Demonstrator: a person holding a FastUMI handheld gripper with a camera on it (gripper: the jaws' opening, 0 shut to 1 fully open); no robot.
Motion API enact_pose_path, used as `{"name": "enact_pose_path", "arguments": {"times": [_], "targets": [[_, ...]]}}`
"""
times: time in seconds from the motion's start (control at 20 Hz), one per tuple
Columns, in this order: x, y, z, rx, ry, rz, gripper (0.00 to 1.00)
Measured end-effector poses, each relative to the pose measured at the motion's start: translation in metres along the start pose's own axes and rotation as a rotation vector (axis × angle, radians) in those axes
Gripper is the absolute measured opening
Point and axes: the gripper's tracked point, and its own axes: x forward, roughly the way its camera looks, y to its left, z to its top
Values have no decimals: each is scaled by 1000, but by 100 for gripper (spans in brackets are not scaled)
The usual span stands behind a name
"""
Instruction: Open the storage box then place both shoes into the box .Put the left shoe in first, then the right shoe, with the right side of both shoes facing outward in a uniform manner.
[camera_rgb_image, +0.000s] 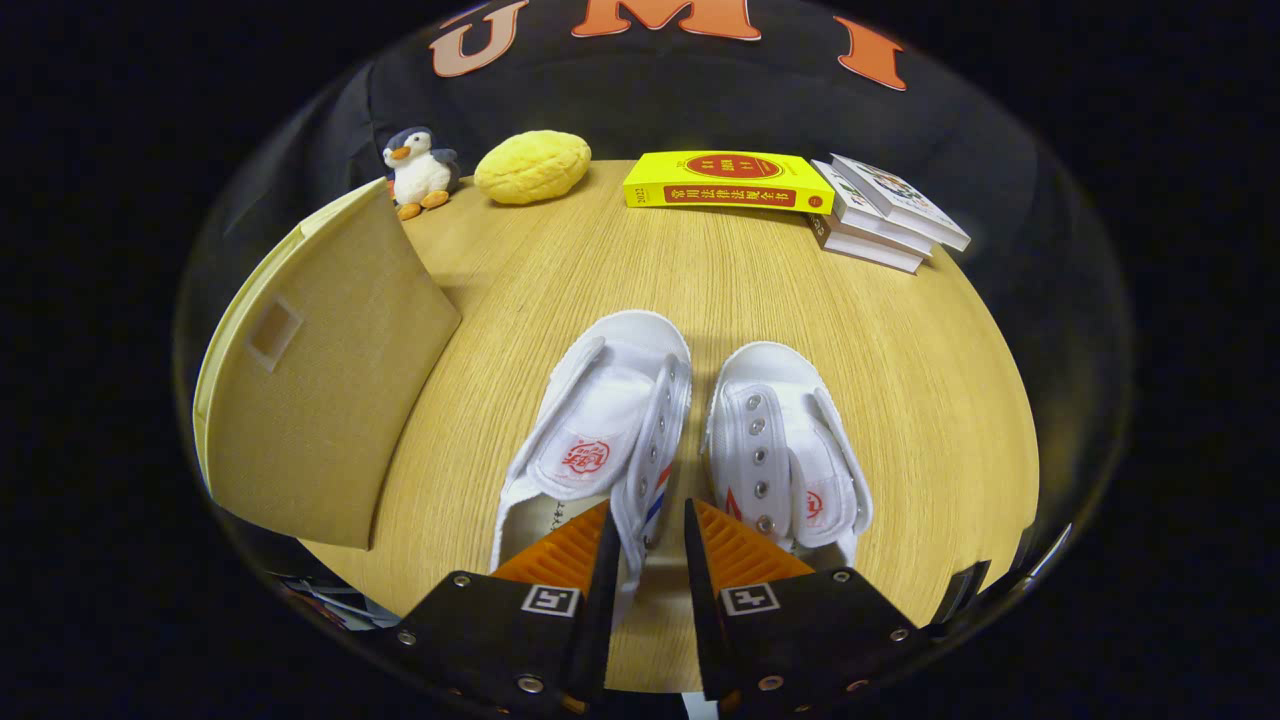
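Straddling the inner side wall of the white canvas left shoe with parted claw, not yet pinching. Soft, light, collapsible; best taken by that wall. Right shoe alongside; tan fabric storage box ahead-left on wooden surface.

The gripper has 2 fingers that get thin toward their tips, like wedges. Each finger has a face full of little ridges (like tiny steps). Behind each finger sits a big black block with slanted sides. On top of each block is 1 small square sticker, white with a black pattern inside. Shiny round screws dot the blocks: some along the outer edges and some near the bottom. The inner sides of the fingers are flat and dark. A narrow gap runs between the 2 fingers, so they stand a little apart.
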Motion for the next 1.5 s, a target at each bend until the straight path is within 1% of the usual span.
{"name": "enact_pose_path", "arguments": {"times": [0.05, 0.1, 0.15, 0.2, 0.3, 0.4, 0.5, 0.6, 0.7, 0.95, 1.1, 1.2, 1.35, 1.5], "targets": [[4, -1, 5, -2, -27, -14, 33], [8, -2, 11, -16, -62, -24, 27], [12, -3, 15, -37, -86, -41, 24], [16, -5, 18, -55, -102, -56, 18], [22, -8, 20, -67, -126, -80, 14], [26, -8, 19, -60, -130, -90, 14], [25, -7, 22, -47, -140, -82, 14], [23, -7, 29, 15, -148, -58, 4], [16, 0, 38, 83, -161, -18, 2], [-13, 8, 67, 121, -212, 23, 2], [-40, 18, 93, 179, -251, 56, 1], [-60, 25, 114, 187, -273, 65, 1], [-86, 43, 137, 209, -275, 81, 1], [-107, 74, 157, 221, -274, 117, 1]]}}
